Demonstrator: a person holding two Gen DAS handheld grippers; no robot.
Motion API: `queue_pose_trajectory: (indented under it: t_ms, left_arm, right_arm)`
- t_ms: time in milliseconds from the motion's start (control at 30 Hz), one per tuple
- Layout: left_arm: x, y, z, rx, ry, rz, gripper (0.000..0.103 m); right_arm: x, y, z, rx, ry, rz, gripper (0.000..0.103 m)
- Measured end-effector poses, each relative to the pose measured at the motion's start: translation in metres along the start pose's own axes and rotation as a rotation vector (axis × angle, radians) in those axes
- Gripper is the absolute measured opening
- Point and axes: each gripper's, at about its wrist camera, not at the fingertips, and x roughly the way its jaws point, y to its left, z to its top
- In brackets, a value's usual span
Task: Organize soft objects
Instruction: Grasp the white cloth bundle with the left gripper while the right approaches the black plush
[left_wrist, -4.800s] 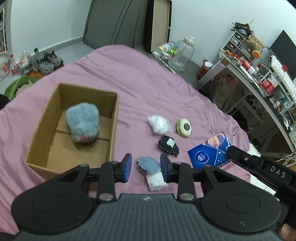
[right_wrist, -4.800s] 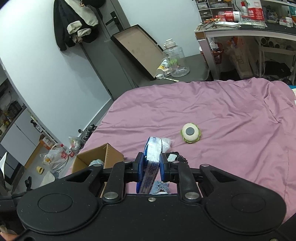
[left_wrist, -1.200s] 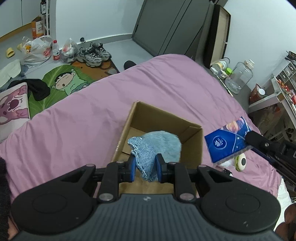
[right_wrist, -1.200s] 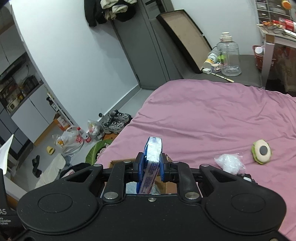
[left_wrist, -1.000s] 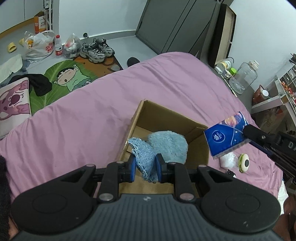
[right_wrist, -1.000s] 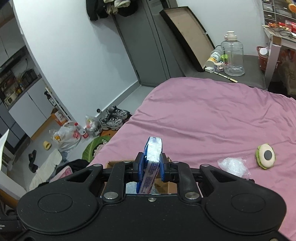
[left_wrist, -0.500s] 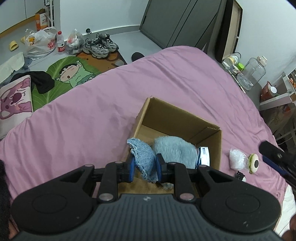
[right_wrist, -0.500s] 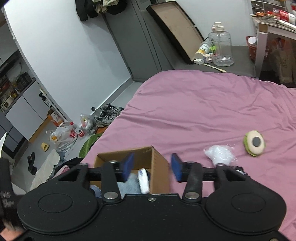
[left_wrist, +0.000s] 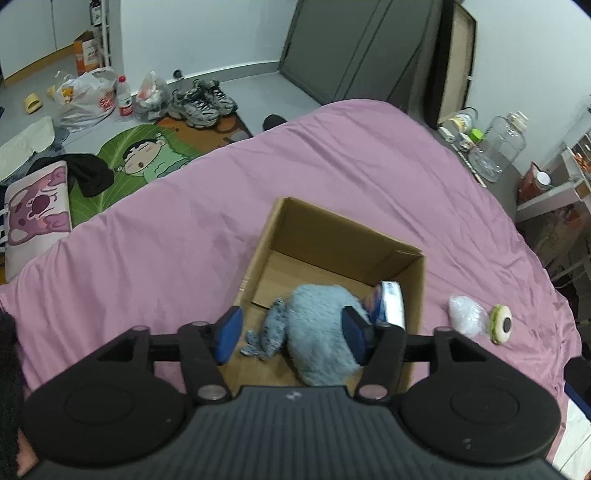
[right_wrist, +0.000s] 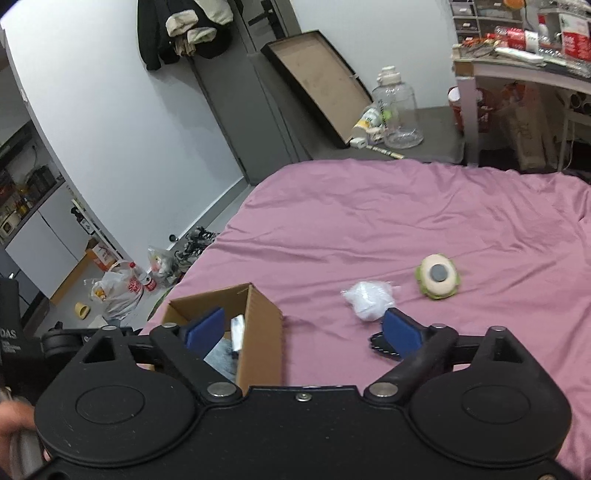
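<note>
Brown box (left_wrist: 343, 236) on plain pink sheet (left_wrist: 166, 236).

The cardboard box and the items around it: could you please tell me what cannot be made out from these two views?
- Left wrist view: the near part of the cardboard box floor is hidden by the left gripper; the print on the tissue pack is too blurred to read.
- Right wrist view: the black item is mostly hidden behind a finger of the right gripper.
- Right wrist view: the box's contents are mostly hidden by its wall.

Right gripper (right_wrist: 303, 330) empty, fingers (right_wrist: 400, 332) just opened wide above cardboard box (right_wrist: 258, 332).
</note>
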Motion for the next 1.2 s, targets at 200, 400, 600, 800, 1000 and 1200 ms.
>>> queue_pose_trajectory:
  t_ms: [200,400,600,800,1000,1200]
  left_arm:
    - [-0.016,-0.021,-0.009,0.050,-0.031,-0.012,0.080]
    - [-0.033,-0.041,-0.020,0.081,-0.068,-0.022,0.081]
    - [-0.042,-0.064,-0.032,0.115,-0.087,-0.017,0.081]
    - [-0.046,-0.087,-0.047,0.138,-0.096,-0.005,0.081]
    - [-0.041,-0.110,-0.062,0.137,-0.047,-0.016,0.081]
    - [-0.029,-0.138,-0.080,0.183,0.003,-0.013,0.081]
  right_arm:
    - [-0.019,-0.023,0.000,0.011,-0.046,-0.014,0.103]
    - [-0.027,-0.045,0.005,0.027,-0.040,-0.006,0.103]
    - [-0.031,-0.066,0.007,0.013,-0.058,-0.014,0.103]
    - [-0.028,-0.083,0.012,-0.001,0.000,0.013,0.103]
    - [-0.023,-0.095,0.017,-0.029,0.045,0.038,0.103]
    - [-0.006,-0.118,0.008,0.001,0.095,0.056,0.103]
